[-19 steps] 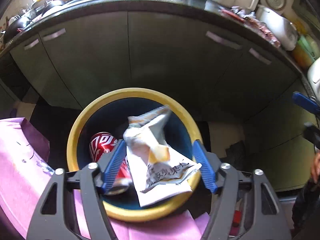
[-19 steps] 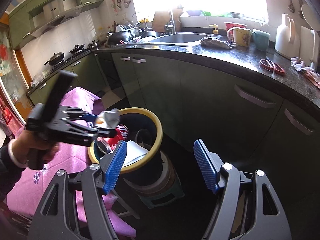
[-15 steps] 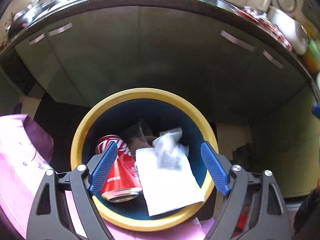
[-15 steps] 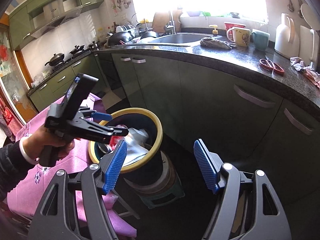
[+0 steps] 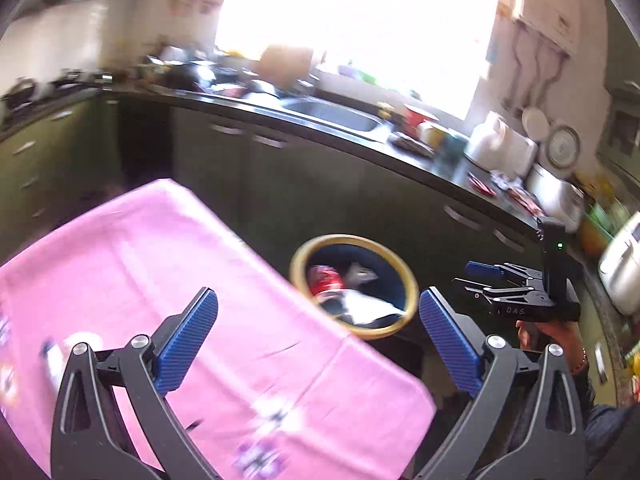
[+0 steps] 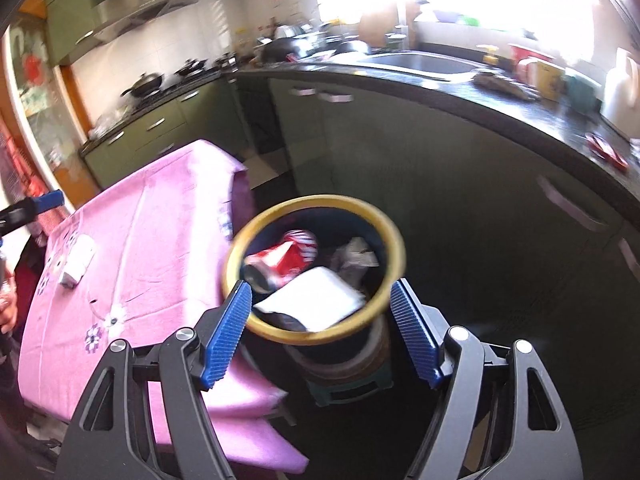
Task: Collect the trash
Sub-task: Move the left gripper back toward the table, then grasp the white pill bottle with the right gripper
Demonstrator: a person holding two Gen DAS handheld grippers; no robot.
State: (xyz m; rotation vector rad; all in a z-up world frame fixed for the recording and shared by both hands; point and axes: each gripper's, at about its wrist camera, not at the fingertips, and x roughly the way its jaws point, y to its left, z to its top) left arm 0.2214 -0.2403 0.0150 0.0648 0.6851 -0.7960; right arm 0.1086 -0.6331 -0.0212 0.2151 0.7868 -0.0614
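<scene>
Lettering "DAS" marks the empty, spread right hand-held gripper [image 5: 476, 275]; left hand-held gripper [image 5: 318, 344] gapes empty too.

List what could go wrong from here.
1. The bin stands raised on a stool right at the table edge; the open right gripper hovers close over its rim, and a bump might tip it.
2. The white packet on the table is the only trash in view outside the bin. Both views are blurred from fast motion, so the open left gripper may misjudge its reach for it.
</scene>
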